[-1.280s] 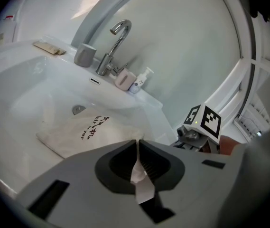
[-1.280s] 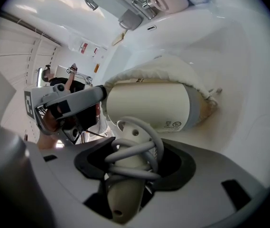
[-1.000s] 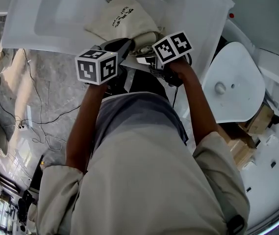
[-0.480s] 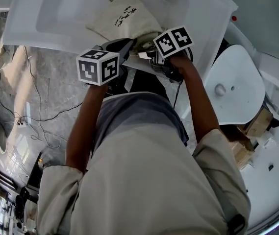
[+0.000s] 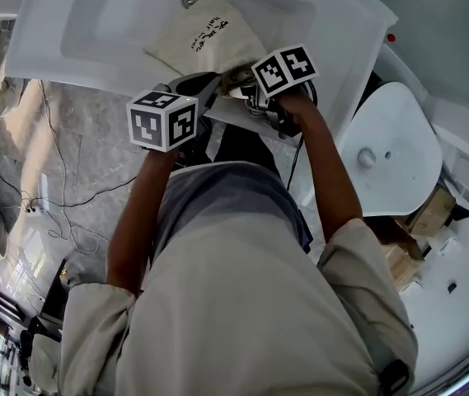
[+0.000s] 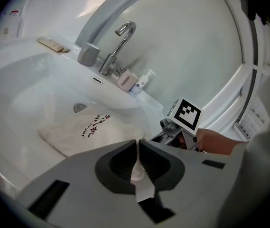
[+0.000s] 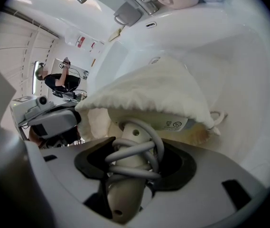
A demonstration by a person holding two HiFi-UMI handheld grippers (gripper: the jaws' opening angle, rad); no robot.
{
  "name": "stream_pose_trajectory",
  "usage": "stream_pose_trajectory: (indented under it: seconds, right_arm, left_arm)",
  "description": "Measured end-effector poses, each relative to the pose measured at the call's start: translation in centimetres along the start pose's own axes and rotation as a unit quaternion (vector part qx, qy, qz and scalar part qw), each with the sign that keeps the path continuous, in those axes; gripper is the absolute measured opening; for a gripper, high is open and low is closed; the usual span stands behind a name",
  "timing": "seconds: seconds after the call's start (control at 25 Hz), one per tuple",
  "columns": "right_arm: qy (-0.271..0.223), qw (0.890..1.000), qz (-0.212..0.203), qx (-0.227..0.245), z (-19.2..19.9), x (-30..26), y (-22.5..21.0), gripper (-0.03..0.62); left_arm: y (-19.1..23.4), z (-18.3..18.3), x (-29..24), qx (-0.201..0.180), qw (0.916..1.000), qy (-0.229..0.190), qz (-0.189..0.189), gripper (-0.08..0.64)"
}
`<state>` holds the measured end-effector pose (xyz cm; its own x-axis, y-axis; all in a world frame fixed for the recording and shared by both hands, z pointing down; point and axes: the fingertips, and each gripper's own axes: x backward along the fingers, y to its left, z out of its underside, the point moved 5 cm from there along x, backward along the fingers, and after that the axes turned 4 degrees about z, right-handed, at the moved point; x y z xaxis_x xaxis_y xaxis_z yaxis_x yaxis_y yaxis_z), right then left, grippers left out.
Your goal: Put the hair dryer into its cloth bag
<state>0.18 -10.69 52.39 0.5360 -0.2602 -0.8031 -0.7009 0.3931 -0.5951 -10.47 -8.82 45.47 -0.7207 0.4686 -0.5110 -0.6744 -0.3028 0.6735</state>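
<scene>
Right gripper [image 7: 135,148], clasping one hair dryer [image 7: 125,189], edged toward one cloth bag [image 6: 85,129]; left gripper [image 6: 138,144] pinches it.

The person wears a pale beige shirt [image 5: 242,304] whose sleeves end above the elbows, with a grey-blue garment [image 5: 218,196] at twelve o'clock of it. The left tongs [image 6: 138,144] and right tongs [image 7: 135,148] are matt grey with dark pads [image 6: 118,163]. Each carries a white cube [image 5: 161,120] printed with black square markers.
</scene>
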Motion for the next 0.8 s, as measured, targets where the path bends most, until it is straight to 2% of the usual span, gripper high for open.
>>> stream_pose_trajectory:
  seconds: [0.4,0.8]
  right_arm:
    - [-0.010,1.000,-0.003,-0.022,-1.1,-0.5,-1.1,0.249]
    - [-0.020,0.999,0.033,0.021,-1.7,-1.0,-1.1,0.249]
  left_arm:
    - [-0.1,0.1,-0.3,0.008,1.0000,-0.001,0.003,0.025]
    - [-0.7,0.0,-0.3,0.008,0.9999,-0.003,0.008,0.025]
